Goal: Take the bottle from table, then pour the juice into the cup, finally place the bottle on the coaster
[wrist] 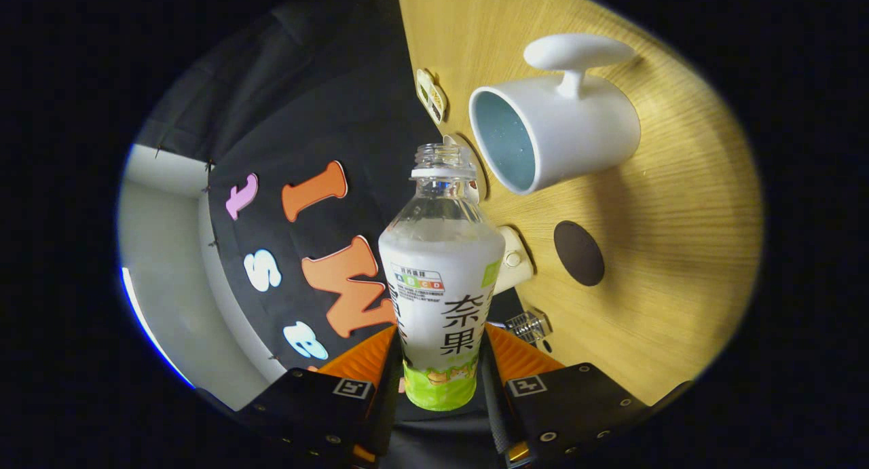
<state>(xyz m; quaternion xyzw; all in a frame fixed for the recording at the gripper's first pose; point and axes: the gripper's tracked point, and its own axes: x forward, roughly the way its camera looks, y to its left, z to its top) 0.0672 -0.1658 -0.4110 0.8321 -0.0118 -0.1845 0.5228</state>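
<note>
My gripper (440, 374) is shut on an uncapped clear bottle (441, 279) with a white and green label, both fingers pressing on its lower body. The view is rolled strongly, so the wooden table (652, 252) stands like a wall beside the bottle. The bottle's open neck reaches close to the rim of a white cup (553, 133) with a pale blue inside and a handle. The cup stands on the table just beyond the bottle's mouth. A dark round coaster (578, 253) lies on the table nearer the fingers than the cup. No liquid stream shows at the mouth.
A small white fitting (514, 260) and a metal clamp part (529, 325) sit at the table's edge behind the bottle. A small tag (430, 96) sticks at that edge beyond the cup. The black cloth wall (292, 150) stands on the bottle's other side.
</note>
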